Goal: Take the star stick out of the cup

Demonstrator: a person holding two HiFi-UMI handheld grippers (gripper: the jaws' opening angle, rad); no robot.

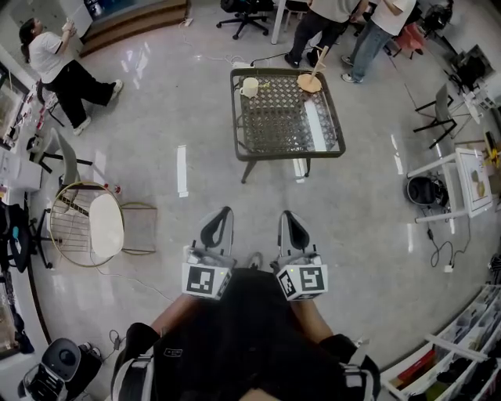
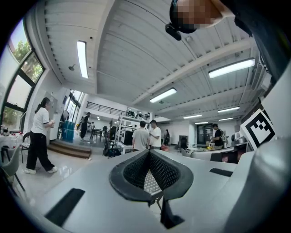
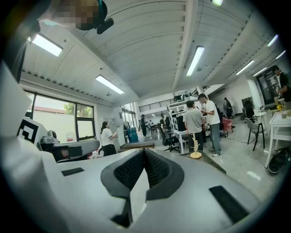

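Observation:
A cream cup (image 1: 249,86) stands at the far left of a small wicker-topped table (image 1: 284,125) some way ahead of me; whether the star stick is in it is too small to tell. Close to my body, my left gripper (image 1: 217,229) and right gripper (image 1: 293,231) are held level side by side, far short of the table. In the left gripper view the left gripper (image 2: 149,151) has its jaws closed together with nothing between them. The right gripper (image 3: 144,150) is likewise shut and empty.
A wooden peg stand (image 1: 310,81) sits on the table's far right and shows as the same stand (image 3: 195,148) in the right gripper view. Several people (image 1: 337,19) stand behind the table, another person (image 1: 55,63) at the left. A round wire chair (image 1: 86,223) is at my left, a white side table (image 1: 462,184) at my right.

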